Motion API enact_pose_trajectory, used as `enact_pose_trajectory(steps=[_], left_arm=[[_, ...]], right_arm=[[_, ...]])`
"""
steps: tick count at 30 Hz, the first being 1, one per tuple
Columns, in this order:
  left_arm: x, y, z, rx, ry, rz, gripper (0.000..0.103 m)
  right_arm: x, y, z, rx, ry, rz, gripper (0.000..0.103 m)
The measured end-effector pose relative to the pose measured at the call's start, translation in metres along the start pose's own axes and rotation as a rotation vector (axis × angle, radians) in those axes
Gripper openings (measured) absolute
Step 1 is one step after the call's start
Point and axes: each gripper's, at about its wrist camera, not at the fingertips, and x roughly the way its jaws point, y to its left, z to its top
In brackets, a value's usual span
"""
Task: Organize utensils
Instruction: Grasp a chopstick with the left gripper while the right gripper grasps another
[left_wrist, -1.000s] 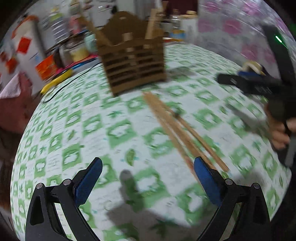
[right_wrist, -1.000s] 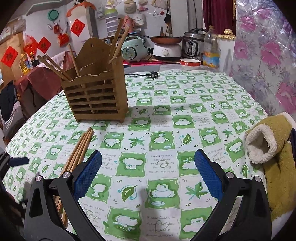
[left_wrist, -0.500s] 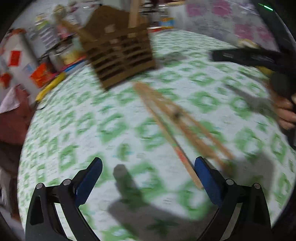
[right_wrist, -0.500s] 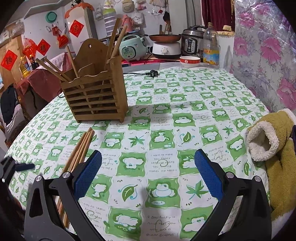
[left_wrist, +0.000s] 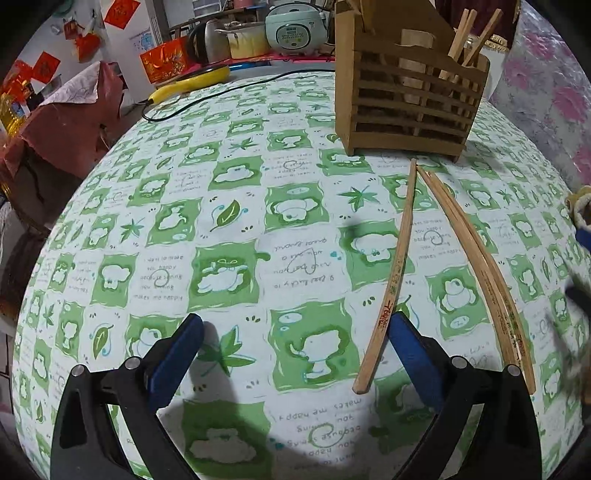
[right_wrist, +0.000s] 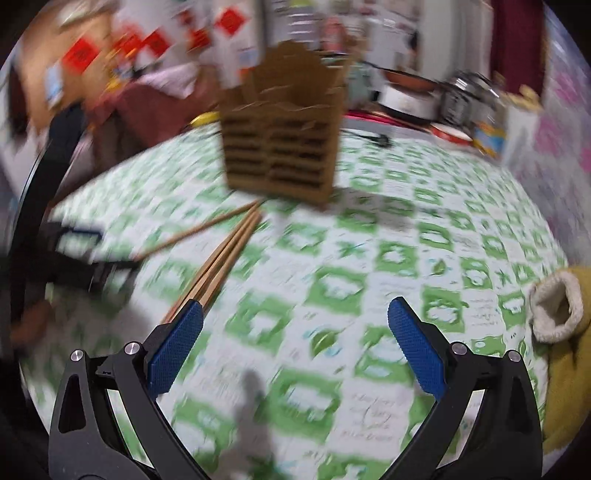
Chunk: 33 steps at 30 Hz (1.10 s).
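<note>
A slatted wooden utensil holder (left_wrist: 408, 99) stands on the green-and-white tablecloth (left_wrist: 229, 236) with a few chopsticks upright in its right compartment. Loose wooden chopsticks (left_wrist: 397, 273) lie flat in front of it, one apart from a close pair (left_wrist: 480, 258). My left gripper (left_wrist: 295, 343) hangs open just above the cloth; the single chopstick's near end lies beside its right finger. The right wrist view is blurred: the holder (right_wrist: 282, 144) and chopsticks (right_wrist: 221, 258) lie ahead-left of my open, empty right gripper (right_wrist: 295, 332).
A black cable (left_wrist: 207, 99) and a yellow tool (left_wrist: 188, 83) lie at the table's far edge. Rice cookers and pots (left_wrist: 295, 27) stand on a counter behind. A fleece-lined mustard sleeve (right_wrist: 557, 325) rests at the right. A dark red cloth-covered seat (left_wrist: 70, 122) stands left of the table.
My left gripper has swung left and nearer the chopsticks, so the holder now sits upper right. My right gripper has begun moving fast toward the chopsticks, blurring its view. Both stay open.
</note>
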Motion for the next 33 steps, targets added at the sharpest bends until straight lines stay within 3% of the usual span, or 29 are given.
enact_pose_trajectory(steps=[5,18,22,24,26,30,33], left_arm=[[-0.002,-0.001,-0.001,-0.004,0.001,-0.003,0.099],[-0.002,-0.001,-0.001,-0.004,0.0,-0.001,0.099],[-0.002,-0.002,0.0,-0.004,0.0,-0.001,0.099],[-0.002,-0.001,-0.001,-0.004,0.0,-0.001,0.099],[-0.002,-0.001,-0.001,-0.004,0.0,-0.001,0.099],[-0.002,-0.002,0.0,-0.004,0.0,-0.001,0.099],[-0.002,-0.002,-0.001,-0.004,0.0,0.0,0.099]], right_arm=[[-0.01,0.016,-0.012,-0.077,0.037,0.122,0.097],[0.008,0.05,-0.021,-0.247,0.154,0.073,0.097],[0.012,0.035,-0.019,-0.195,0.164,0.024,0.097],[0.013,0.008,-0.016,-0.121,0.156,-0.108,0.097],[0.011,-0.02,-0.016,-0.017,0.149,-0.167,0.095],[-0.003,-0.049,-0.019,0.122,0.095,-0.085,0.092],[-0.011,-0.042,-0.019,0.086,0.06,-0.069,0.092]])
